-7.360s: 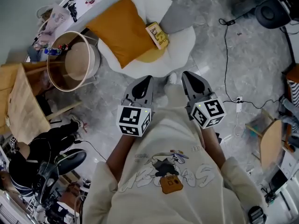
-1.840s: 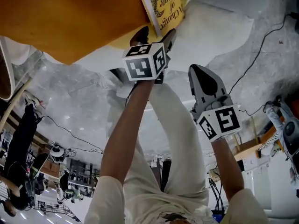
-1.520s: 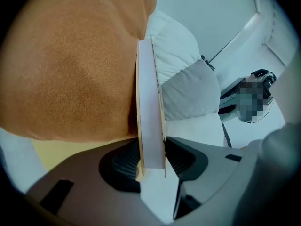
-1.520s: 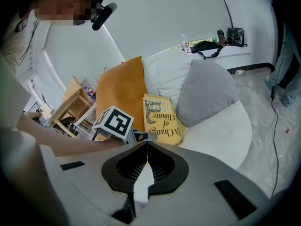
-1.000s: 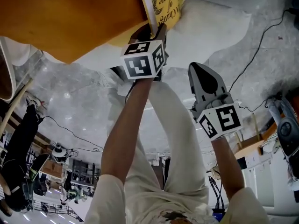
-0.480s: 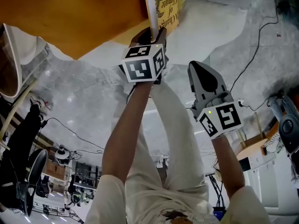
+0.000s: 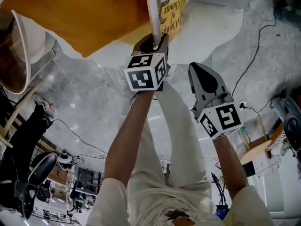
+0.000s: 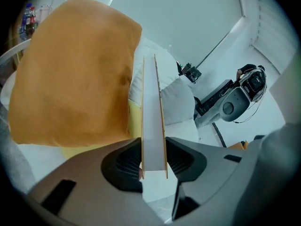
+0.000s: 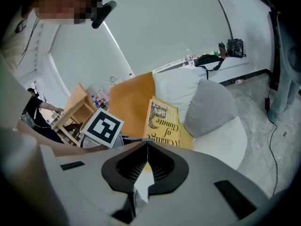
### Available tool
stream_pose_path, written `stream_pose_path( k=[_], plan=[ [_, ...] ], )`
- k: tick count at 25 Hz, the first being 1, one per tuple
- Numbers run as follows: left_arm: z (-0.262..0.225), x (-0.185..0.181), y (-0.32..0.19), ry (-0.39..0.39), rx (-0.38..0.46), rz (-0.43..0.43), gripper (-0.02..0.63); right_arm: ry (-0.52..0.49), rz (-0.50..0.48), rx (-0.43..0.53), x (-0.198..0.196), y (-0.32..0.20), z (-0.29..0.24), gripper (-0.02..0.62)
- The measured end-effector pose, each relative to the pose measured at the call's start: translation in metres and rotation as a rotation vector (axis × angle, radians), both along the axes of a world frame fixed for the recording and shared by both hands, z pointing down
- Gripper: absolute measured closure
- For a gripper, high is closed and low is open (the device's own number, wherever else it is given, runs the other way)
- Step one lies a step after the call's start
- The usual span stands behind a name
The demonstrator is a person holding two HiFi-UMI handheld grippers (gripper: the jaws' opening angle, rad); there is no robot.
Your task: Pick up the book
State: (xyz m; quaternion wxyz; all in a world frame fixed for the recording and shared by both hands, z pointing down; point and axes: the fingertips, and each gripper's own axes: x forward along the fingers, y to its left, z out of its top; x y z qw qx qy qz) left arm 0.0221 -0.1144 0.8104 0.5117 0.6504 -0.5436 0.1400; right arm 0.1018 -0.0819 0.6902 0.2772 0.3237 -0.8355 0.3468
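A grey marbled floor (image 7: 89, 102) runs under a white, round cushioned seat (image 7: 207, 27). A big orange fabric pillow (image 7: 80, 8) lies on the seat, and the right gripper view shows a grey pillow (image 9: 211, 109) propped at its far side. A thin black cable (image 7: 254, 55) trails over the floor to the right.

The yellow paperback book (image 7: 169, 8) carries black lettering on its cover. "Change of Climate" can be read in the right gripper view, beneath a dark ornamental drawing; the smaller print is too small to tell.

The left gripper (image 7: 153, 37) holds this book by its near edge. In the left gripper view the book (image 8: 153, 112) stands edge-on, with the white block of pages between two yellow covers. The ribbed black fingers (image 8: 124, 161) press on the covers from either side, so they are held a narrow way apart by the book's thickness. The book rises away from the fingers, with the orange pillow just beside it on the left. Whether its far end touches the seat cannot be told.

The right gripper (image 7: 201, 74) hangs just right of the left one, apart from the book. Its fingers (image 9: 162, 166) are closed together with nothing between them. Each gripper bears a cube with black-and-white square markers.
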Motion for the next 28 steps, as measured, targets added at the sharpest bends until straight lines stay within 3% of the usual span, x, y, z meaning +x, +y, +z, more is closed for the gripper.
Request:
stream_pose_path(
  k=[18,28],
  plan=[
    [-0.126,-0.036,0.022,-0.021,0.079,-0.029,0.456,-0.019,-0.044,0.084,-0.029,0.005,-0.097,0.572],
    [-0.205,-0.049,0.03,-0.072,0.147,-0.012,0.456,-0.05,-0.033,0.129,-0.038,0.005,-0.161,0.572]
  ],
)
